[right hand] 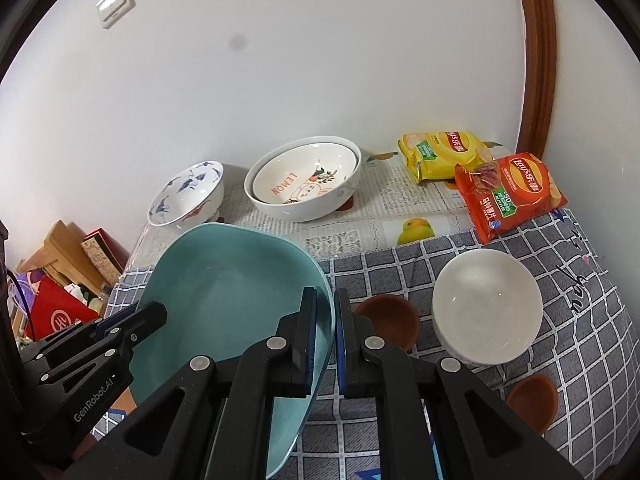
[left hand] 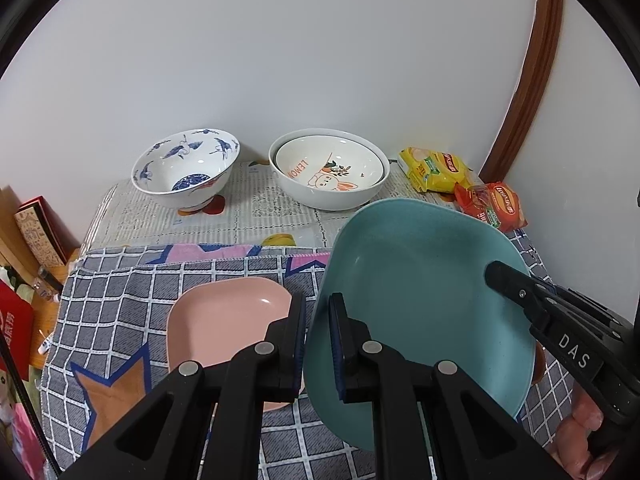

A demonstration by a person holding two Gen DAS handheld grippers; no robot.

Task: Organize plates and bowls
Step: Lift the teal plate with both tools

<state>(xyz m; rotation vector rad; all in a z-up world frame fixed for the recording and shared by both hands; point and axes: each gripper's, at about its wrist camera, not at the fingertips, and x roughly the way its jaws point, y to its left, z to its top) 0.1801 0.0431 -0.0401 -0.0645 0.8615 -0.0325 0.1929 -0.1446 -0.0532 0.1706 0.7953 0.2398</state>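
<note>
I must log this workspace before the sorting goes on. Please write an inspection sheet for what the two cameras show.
Surface: table under a printed sheet, checked cloth in front.
Job's things: teal plate held tilted above the cloth; pink plate on the cloth; blue-patterned bowl and nested lemon bowls by the wall; white bowl and two brown bowls on the cloth.
Clutter: yellow chip bag, red chip bag.
Grippers: left gripper and right gripper each shut on the teal plate's rim, on opposite sides.
Cables: nothing certain.
Surroundings: white wall, light switch, wooden frame, boxes beside the table.
</note>
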